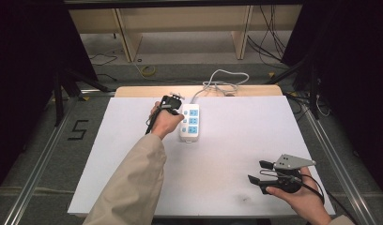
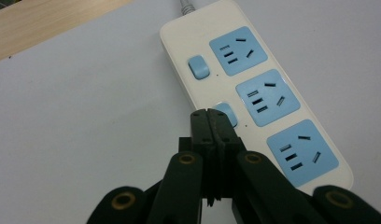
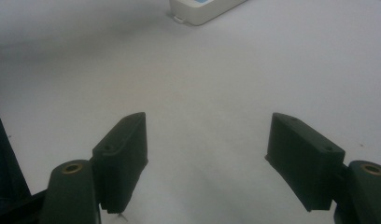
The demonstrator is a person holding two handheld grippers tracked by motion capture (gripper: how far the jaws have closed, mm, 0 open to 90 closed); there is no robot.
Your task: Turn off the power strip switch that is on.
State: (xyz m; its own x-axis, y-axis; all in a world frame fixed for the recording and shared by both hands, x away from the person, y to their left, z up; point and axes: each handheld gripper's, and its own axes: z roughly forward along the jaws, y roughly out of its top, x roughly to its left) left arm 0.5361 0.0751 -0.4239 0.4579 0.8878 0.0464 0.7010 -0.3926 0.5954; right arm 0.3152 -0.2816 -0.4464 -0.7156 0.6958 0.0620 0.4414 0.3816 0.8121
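Resting on the white sheet [image 1: 133, 154] that covers the surface, the power strip [image 1: 189, 123] lies toward the far middle, its grey cable [image 1: 221, 80] looping off the far edge. The strip is a rounded, glossy off-white plastic bar carrying three light-blue square socket panels [image 2: 268, 97] in a row, each with dark slots, and light-blue oblong rocker switches [image 2: 198, 67] beside them. I can read no brand or lettering on it.

My left claw [image 2: 210, 122] has its two black jaws pressed flat together with nothing between them. In the left gripper view its tip sits at the edge of the middle switch [image 2: 228, 114]; I cannot tell whether it touches it. The jaws are matte black, blocky, with brass-coloured pivot pins lower down. In the high view my left hand [image 1: 165, 123] holds this claw just beside the strip's left side.

My right claw [image 3: 207, 154] has its jaws spread wide apart and holds nothing, over bare white sheet. In the high view it sits near the right front corner of the surface, well apart from the strip, in my right hand [image 1: 300, 196], with a grey three-cornered plate [image 1: 294, 162] on top.

A dark mark shaped like the figure "5" [image 1: 78, 130] shows on the floor to the left of the surface.
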